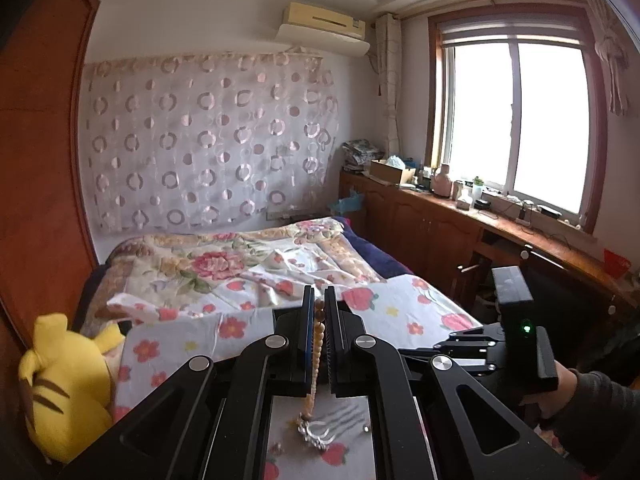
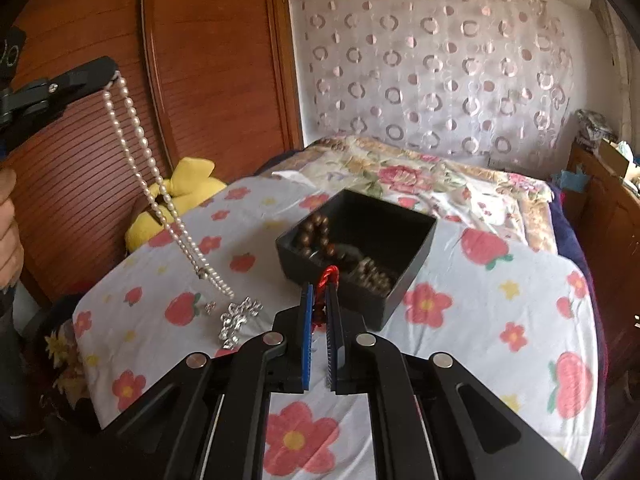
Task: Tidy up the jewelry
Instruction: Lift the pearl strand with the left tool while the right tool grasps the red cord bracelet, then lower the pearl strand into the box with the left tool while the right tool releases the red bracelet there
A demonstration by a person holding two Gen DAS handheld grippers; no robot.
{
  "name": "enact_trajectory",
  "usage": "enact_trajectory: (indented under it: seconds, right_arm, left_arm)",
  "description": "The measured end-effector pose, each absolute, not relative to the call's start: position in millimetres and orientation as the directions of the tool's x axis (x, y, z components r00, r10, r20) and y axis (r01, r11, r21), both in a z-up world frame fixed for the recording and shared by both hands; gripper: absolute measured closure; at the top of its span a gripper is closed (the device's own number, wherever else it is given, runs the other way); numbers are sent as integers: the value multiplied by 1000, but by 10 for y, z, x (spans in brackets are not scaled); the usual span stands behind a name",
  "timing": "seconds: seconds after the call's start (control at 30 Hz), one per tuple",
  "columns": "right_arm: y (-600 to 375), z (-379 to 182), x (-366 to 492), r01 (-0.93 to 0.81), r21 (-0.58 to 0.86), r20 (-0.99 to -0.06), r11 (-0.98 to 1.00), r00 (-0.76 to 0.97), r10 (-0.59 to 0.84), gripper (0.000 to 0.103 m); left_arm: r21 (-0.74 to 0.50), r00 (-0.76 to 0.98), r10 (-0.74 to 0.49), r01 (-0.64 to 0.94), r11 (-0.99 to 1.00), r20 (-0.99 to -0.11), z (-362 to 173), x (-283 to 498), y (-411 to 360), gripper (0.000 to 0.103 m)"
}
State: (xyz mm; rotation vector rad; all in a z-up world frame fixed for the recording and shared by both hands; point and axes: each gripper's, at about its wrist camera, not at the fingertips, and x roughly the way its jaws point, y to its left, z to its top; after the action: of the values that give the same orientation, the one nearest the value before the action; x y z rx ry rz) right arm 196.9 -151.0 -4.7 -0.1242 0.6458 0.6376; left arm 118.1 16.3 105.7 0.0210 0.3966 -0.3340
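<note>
My left gripper (image 1: 319, 292) is shut on a pearl necklace (image 1: 317, 344), which dangles between its fingers. The right wrist view shows that left gripper (image 2: 112, 74) raised at the upper left, with the pearl necklace (image 2: 136, 132) hanging down to the floral cloth (image 2: 500, 320). My right gripper (image 2: 319, 290) is shut on a red cord bracelet (image 2: 328, 276), held just in front of an open black box (image 2: 412, 276). Brown bead bracelets (image 2: 316, 232) lie inside the box. A silver ornament (image 2: 240, 316) and a small earring (image 2: 210, 307) lie on the cloth to the left.
A yellow plush toy (image 2: 180, 192) sits at the cloth's left edge, against a wooden wardrobe (image 2: 200, 60). A bed with a flowered quilt (image 1: 208, 264) lies beyond. A cluttered wooden counter (image 1: 500, 224) runs under the window on the right. A person's hand (image 1: 576, 392) holds the right gripper.
</note>
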Motion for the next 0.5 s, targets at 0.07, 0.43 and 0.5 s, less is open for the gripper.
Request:
enact_trajectory:
  seconds: [0.07,0.43,0.5]
  right_arm:
    - [-1540,-10,1995,-585,81,-589,807,624,513,96]
    - [-1658,177,2122,-568,63,-555,820,663,502,96]
    - [-1658,203,2142,-565,56,-552,823,670,497,96]
  left_arm:
    - [-34,867,-314,327,945,-386,1094,1245,107,99]
    - [24,877,-276,310,950,-393,1323,1671,-145,99]
    - [15,872,-282,314,949,-400,1357,1781,-187,99]
